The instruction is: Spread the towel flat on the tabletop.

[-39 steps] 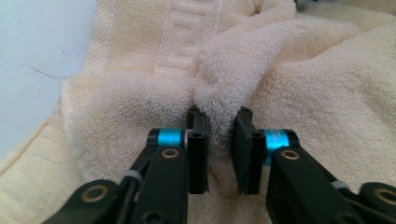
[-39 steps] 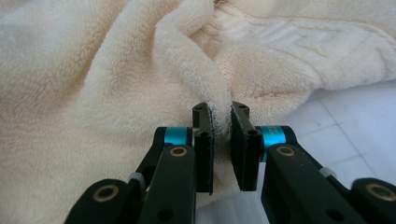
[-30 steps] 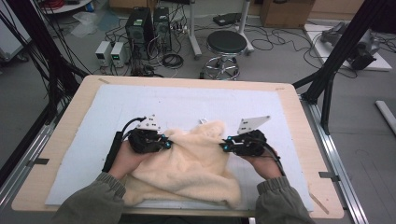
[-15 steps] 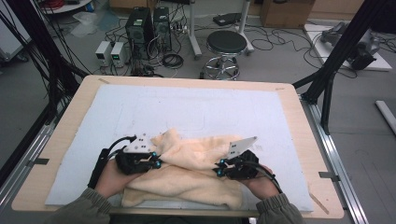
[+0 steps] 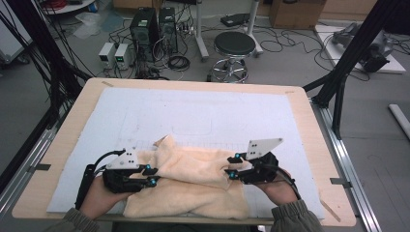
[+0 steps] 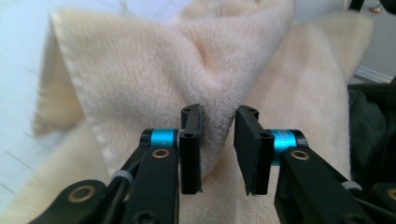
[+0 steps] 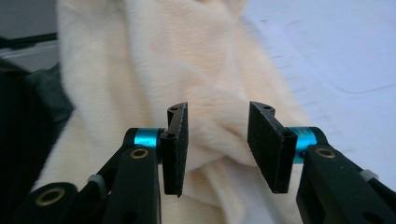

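On the white-matted surface (image 5: 193, 116), the cream towel (image 5: 193, 186) lies folded along the near edge. Your left tongs (image 5: 151, 175) and right tongs (image 5: 232, 166) have just been opening, cloth between their parted jaws, unpressed. Back both straight out so the fold stays flat.

Cream towel (image 5: 193, 186) — soft, fluffy pile — lies folded over itself at the near edge of the tabletop (image 5: 63, 145), on the white mat (image 5: 203, 116). Its upper layer bunches into ridges, one corner peaking up at the far left — lower layer flat beneath.
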`<state>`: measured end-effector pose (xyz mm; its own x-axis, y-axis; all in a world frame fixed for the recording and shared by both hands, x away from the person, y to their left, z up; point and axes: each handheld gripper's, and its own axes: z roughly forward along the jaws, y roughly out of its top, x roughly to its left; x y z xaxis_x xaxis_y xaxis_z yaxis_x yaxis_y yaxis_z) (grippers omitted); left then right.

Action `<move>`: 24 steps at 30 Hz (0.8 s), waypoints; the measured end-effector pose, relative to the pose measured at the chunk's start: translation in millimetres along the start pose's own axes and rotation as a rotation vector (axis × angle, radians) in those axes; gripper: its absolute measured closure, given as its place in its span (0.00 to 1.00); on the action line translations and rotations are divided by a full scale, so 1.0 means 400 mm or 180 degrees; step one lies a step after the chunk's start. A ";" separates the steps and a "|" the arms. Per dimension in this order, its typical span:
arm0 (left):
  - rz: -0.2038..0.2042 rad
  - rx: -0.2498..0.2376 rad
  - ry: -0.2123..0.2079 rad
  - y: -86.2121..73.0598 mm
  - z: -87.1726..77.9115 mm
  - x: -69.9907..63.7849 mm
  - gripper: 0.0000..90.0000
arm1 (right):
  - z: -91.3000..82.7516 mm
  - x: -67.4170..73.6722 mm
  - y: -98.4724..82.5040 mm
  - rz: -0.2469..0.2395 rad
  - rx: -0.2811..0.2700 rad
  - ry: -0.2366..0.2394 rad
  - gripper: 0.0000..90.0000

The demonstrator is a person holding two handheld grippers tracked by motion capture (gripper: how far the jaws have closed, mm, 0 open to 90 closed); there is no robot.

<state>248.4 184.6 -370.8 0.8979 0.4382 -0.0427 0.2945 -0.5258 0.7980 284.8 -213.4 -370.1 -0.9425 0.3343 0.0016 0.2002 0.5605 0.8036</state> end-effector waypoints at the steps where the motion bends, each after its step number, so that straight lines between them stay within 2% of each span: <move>1: 0.0006 -0.0047 0.0024 0.011 -0.005 0.004 0.78 | 0.000 0.000 0.000 0.0000 0.0000 0.0000 0.63; 4: 0.0035 -0.0154 0.0098 0.048 -0.013 0.024 0.73 | -0.003 -0.037 -0.010 0.0128 0.0005 -0.0119 0.59; 7: 0.0070 -0.0228 0.0183 0.087 -0.010 0.051 0.66 | 0.018 -0.063 -0.024 0.0224 0.0062 -0.0200 0.51; 11: 0.0047 -0.0301 0.0202 0.128 0.023 0.089 0.56 | 0.056 -0.083 -0.043 0.0273 0.0213 -0.0210 0.48; 13: 0.0025 -0.0305 0.0173 0.139 0.052 0.109 0.51 | 0.075 -0.091 -0.053 0.0288 0.0300 -0.0162 0.47; 15: -0.0004 -0.0153 0.0205 0.141 0.089 0.129 0.47 | 0.094 -0.100 -0.062 0.0333 0.0387 -0.0104 0.48; 16: -0.0023 -0.0058 0.0195 0.138 0.108 0.140 0.44 | 0.112 -0.108 -0.069 0.0351 0.0464 -0.0054 0.52; 17: -0.0066 0.0069 0.0179 0.134 0.128 0.150 0.44 | 0.112 -0.108 -0.069 0.0351 0.0464 -0.0054 0.52; 18: -0.0162 0.0184 0.0119 0.128 0.146 0.158 0.44 | 0.119 -0.111 -0.071 0.0361 0.0509 0.0002 0.57; 19: -0.0224 0.0298 -0.0007 0.122 0.160 0.169 0.48 | 0.127 -0.113 -0.073 0.0358 0.0551 0.0060 0.65; 20: -0.0235 0.0381 -0.0103 0.116 0.169 0.174 0.58 | 0.135 -0.114 -0.074 0.0351 0.0596 0.0126 0.72; 21: -0.0199 0.0417 -0.0119 0.108 0.175 0.173 0.77 | 0.150 -0.118 -0.076 0.0292 0.0655 0.0233 0.84; 22: -0.0198 0.0446 -0.0129 0.102 0.179 0.171 0.77 | 0.150 -0.118 -0.076 0.0292 0.0655 0.0233 0.84; 24: -0.0203 0.0508 -0.0146 0.093 0.179 0.171 0.83 | 0.149 -0.127 -0.074 0.0317 0.0653 0.0275 0.88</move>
<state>344.3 142.9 -387.1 0.8885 0.4427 -0.1205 0.3965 -0.6087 0.6873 342.7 -201.8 -429.4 -0.9330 0.3345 0.1329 0.3352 0.6730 0.6593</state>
